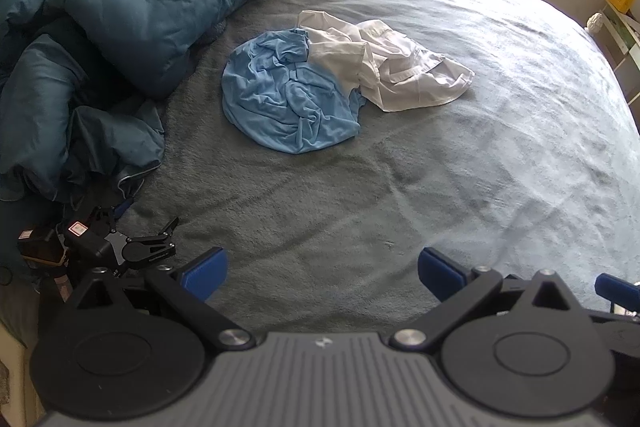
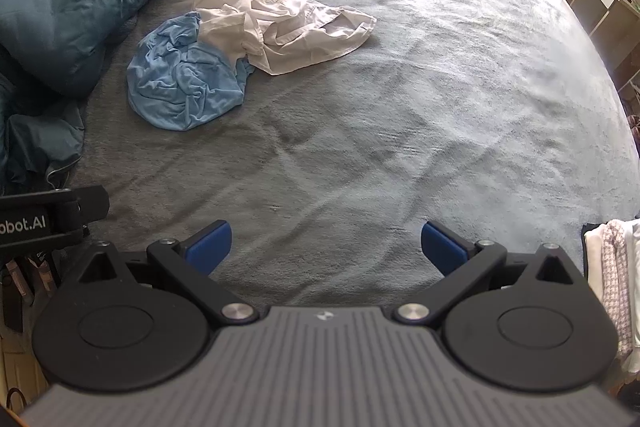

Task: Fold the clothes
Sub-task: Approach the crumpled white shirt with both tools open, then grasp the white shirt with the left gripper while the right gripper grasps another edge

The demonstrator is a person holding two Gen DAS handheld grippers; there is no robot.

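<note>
Nearest the cameras, the left gripper (image 1: 322,273) and the right gripper (image 2: 326,247) both hover above the grey bedspread (image 2: 380,131), each with jaws spread wide and nothing between the blue pads (image 2: 210,245). Neither touches cloth. Further out, well apart from both tools, two garments lie crumpled: a light blue garment (image 1: 286,99) bunched into a rounded heap, and a white garment (image 1: 394,67) overlapping its far edge. Beyond them a teal duvet (image 1: 104,11) is piled along the left side of the bed. Judged from this, folding has not begun; the sound first move is to separate one garment, likely the white one on top, taking it at two distinct edges and spreading it flat. Garment type, collars and sleeves cannot be made out in the crumples. A stack of folded textiles (image 2: 612,279) is cut off at the right margin.
</note>
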